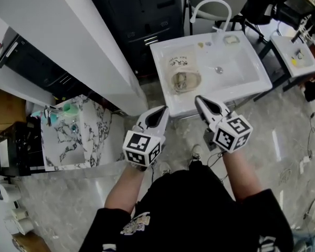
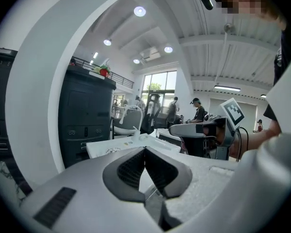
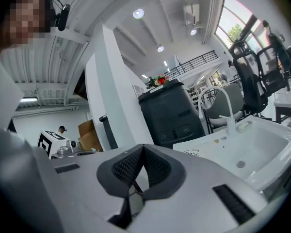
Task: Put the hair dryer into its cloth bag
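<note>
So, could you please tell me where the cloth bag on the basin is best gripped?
Probably the cloth bag's crumpled near end, approached from the basin's front edge: it bunches up there, while the printed part lies flat.

This looks like a large open lab or studio fitted out with mock household stations, not a real home. A white sink (image 1: 252, 62) with a curved faucet (image 1: 212, 7) stands out on a polished floor (image 1: 283, 140), near a black cabinet (image 1: 142, 20) and a marble-patterned bench (image 1: 89, 135). Office chairs (image 3: 254, 76) and loose cables (image 1: 307, 156) surround it. Overhead are a high ceiling with round spotlights (image 2: 139, 11), a mezzanine railing (image 3: 194, 62) and tall windows (image 2: 160, 84). Several people (image 2: 199, 111) stand about in the background, and what may be cardboard boxes (image 3: 89, 135) sit by a wall.
</note>
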{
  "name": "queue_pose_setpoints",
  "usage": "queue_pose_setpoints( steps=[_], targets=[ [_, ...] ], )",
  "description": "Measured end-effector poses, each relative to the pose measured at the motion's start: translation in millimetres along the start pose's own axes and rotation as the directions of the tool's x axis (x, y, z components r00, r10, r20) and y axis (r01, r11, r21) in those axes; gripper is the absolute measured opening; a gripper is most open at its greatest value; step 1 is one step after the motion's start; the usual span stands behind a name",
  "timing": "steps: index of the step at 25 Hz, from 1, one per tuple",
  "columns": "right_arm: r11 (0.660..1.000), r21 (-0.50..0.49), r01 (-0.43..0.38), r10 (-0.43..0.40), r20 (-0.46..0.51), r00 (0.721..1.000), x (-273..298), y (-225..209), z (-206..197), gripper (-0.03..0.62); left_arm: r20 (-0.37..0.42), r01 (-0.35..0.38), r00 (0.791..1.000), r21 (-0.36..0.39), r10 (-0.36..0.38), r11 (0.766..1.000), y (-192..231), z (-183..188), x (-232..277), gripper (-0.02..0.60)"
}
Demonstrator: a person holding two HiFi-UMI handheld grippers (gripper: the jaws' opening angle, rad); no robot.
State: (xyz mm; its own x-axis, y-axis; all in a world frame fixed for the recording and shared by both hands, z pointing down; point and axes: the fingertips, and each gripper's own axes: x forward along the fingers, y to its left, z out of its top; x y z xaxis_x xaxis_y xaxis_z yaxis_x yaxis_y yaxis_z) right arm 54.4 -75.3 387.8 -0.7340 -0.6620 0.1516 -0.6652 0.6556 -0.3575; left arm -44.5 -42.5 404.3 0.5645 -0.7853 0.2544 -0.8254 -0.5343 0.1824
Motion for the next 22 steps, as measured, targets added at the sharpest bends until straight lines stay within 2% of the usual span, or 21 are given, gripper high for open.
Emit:
queue_pose_setpoints(
  steps=[10,22],
  targets=[
    [0.989,0.026,0.148,-0.148,0.003,0.989,-12.7,39.3,-28.6,-0.003,-0.005,0.13,0.992,0.018,-0.13,0.991,4.6,-13.6,-39.5,0.005],
    [0.98,0.03,0.196,-0.196,-0.018,0.981,-7.7,65.7,-51.8,-0.003,-0.008,0.163,0.987,0.013,-0.163,0.987,21.5,-24.7,-64.9,0.005]
  ],
)
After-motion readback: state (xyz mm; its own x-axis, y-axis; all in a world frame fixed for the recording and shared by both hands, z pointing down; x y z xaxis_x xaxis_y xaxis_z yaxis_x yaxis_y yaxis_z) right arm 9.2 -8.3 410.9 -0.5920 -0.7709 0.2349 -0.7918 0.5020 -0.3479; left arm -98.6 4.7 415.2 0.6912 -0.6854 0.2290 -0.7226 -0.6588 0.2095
